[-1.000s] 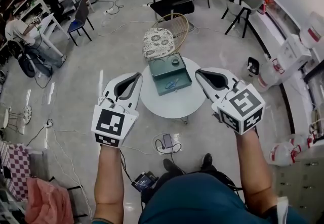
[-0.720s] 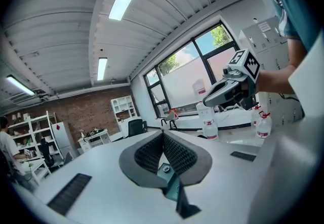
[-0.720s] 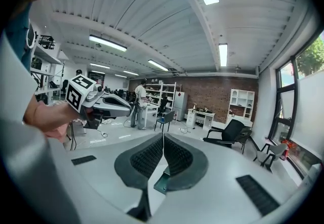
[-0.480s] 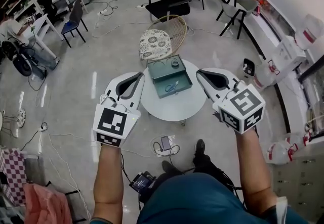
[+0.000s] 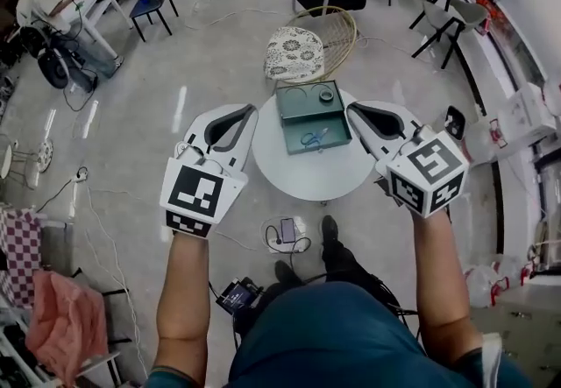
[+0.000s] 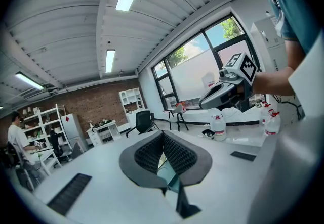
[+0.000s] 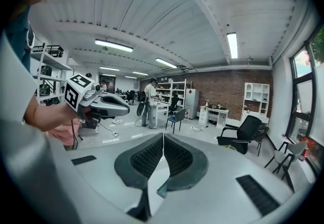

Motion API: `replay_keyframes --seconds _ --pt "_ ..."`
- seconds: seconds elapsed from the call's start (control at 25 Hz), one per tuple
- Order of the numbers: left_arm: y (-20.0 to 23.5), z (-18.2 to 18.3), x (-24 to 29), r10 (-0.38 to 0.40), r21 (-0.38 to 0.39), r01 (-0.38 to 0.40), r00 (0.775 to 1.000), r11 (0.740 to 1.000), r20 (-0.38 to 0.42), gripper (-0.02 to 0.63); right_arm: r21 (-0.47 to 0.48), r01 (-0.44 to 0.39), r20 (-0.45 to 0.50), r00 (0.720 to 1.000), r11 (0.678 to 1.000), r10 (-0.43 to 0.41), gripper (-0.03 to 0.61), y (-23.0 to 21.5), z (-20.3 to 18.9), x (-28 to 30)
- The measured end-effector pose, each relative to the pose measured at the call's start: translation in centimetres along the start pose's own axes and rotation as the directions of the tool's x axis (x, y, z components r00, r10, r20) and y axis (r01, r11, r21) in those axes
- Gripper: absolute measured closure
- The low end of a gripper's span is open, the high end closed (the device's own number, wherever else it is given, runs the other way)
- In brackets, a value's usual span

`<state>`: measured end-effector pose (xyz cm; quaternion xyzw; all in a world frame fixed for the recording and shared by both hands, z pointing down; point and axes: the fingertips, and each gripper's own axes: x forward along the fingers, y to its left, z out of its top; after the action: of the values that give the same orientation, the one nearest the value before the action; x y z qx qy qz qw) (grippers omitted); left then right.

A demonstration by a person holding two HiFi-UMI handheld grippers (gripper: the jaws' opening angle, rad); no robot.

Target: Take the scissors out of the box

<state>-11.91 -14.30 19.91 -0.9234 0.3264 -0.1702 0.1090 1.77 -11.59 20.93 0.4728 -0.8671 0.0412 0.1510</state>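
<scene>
The blue-handled scissors [image 5: 313,137] lie inside the open green box [image 5: 293,94], in its nearer part, with a small round object [image 5: 326,95] in the far corner; the box stands on the far half of a round white surface [image 5: 307,178]. The left tongs [image 5: 246,115] hang in the air just beside the surface's left edge and the right tongs [image 5: 354,109] just beside the box's right side. Each pair has its ribbed pads pressed together at the tips with nothing between them, and neither touches the box or the scissors.
</scene>
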Motion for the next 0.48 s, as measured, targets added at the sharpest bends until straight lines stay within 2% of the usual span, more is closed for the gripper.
replay_keyframes --seconds 0.48 --pt "3.2 -3.8 7.9 0.068 -0.046 -0.072 0.993 0.996 -0.101 0.595 -0.015 -0.203 -0.043 0.978 0.979 0.202 0.540 -7.2 -3.0 9.3"
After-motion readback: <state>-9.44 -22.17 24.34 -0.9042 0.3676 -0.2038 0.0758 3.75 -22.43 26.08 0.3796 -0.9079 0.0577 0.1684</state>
